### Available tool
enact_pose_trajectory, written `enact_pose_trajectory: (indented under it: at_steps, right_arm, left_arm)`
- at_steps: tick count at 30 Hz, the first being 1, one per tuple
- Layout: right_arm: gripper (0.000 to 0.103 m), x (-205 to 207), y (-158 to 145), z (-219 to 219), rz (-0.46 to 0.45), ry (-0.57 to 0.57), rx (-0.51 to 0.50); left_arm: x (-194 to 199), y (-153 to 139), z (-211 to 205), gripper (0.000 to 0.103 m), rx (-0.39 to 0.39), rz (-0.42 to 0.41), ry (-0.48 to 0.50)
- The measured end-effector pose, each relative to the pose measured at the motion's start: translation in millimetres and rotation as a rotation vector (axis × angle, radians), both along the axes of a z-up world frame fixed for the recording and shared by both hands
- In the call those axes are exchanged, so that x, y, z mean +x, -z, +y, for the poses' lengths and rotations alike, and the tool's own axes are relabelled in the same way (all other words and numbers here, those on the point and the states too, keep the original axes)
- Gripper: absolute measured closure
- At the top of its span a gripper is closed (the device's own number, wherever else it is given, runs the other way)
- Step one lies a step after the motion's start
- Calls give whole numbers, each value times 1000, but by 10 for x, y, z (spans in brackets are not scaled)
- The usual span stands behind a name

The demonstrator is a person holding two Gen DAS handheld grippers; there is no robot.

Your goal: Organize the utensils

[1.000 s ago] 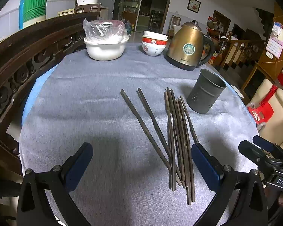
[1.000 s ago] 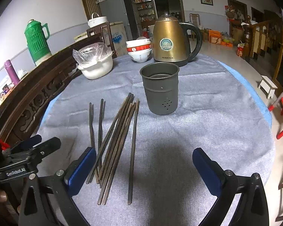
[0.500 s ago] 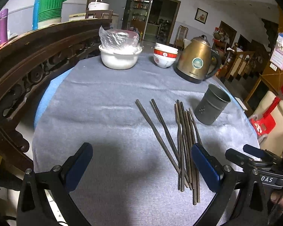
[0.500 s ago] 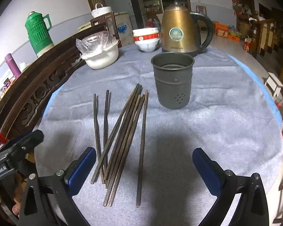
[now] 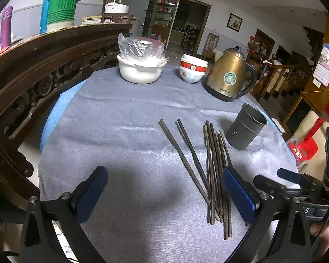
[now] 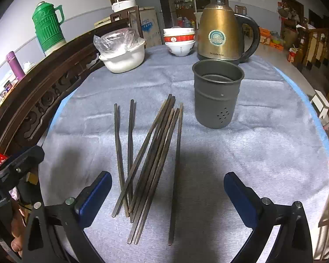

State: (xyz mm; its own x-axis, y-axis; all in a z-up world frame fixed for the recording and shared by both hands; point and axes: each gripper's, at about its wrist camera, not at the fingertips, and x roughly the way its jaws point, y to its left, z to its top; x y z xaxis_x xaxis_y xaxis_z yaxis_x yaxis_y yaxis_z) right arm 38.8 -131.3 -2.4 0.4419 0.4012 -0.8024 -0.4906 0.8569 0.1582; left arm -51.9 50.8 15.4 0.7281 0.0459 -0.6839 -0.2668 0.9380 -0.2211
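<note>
Several dark chopsticks (image 6: 152, 160) lie loose on the grey tablecloth, fanned out, seen also in the left wrist view as chopsticks (image 5: 210, 166). A grey metal utensil holder (image 6: 217, 94) stands upright and empty just right of their far ends; it shows as the holder (image 5: 244, 127) from the left. My right gripper (image 6: 167, 199) is open above the chopsticks' near ends. My left gripper (image 5: 164, 194) is open too, with its right finger over the bundle's near ends and bare cloth between the pads. Neither holds anything.
At the table's far side stand a gold kettle (image 6: 219, 32), stacked red-and-white bowls (image 6: 179, 41) and a white bowl with plastic wrap (image 6: 121, 52). A carved wooden rail (image 5: 33, 70) runs along the left. The round table's edge (image 6: 311, 109) curves at right.
Both grippers have drawn back and shifted; the left view now sees more of the table's left side, and the right view sits closer over the chopsticks. Nothing on the table has moved.
</note>
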Motion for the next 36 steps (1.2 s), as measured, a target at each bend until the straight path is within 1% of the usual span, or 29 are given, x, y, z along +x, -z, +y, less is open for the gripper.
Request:
enact_pose_trajectory:
  at_steps: [4,7,10,12,15,16,17,18,20,23,27,28,30,31,32,33,35,36]
  right_arm:
    - [0,26,-8,-139,18,45,28]
    - [0,35,3,-249,27,67,45]
    - [0,113,45,-336,55,89,69]
    - [0,213,78,-389,82,103,101]
    - [1,366,142,-370,132,93,132]
    - [5,443,187,-336,162,86,126]
    - [13,531,253,-282,202,73,114]
    - [18,597,317,-246,232,67,106]
    - [44,693,411,-187,281,67,80]
    - [53,829,552,-71,336,55,35]
    - [60,908,577,71,356,21,1]
    - [64,938,591,131,360,11,-22]
    - [64,993,625,183,370,5,-38]
    - [67,1031,659,224,384,3,-50]
    - [74,1046,675,257,391,0,-56]
    - [77,1063,699,291,401,-7,-65]
    - [86,1074,723,353,393,-21,-100]
    - [89,1084,724,366,398,-25,-108]
  left_arm:
    - [10,39,36,0,-8,15,-1]
    - [41,102,91,0,-33,38,-12]
    - [108,166,118,0,-50,76,-23]
    - [128,181,103,0,-41,91,-26]
    - [165,190,87,0,-36,107,-24]
    - [177,193,84,0,-37,112,-23]
    - [193,201,83,0,-40,122,-23]
    - [204,209,83,0,-44,129,-23]
    - [216,220,89,0,-53,139,-21]
    - [230,236,91,0,-47,150,-19]
    - [276,262,111,0,-55,166,-11]
    - [303,280,122,0,-64,174,-9]
    - [361,314,144,0,-76,196,-10]
    - [390,337,156,0,-82,210,-13]
    - [429,365,174,0,-90,227,-16]
    - [468,393,193,0,-100,246,-20]
    - [568,447,249,0,-135,283,-32]
    - [619,471,280,0,-161,301,-38]
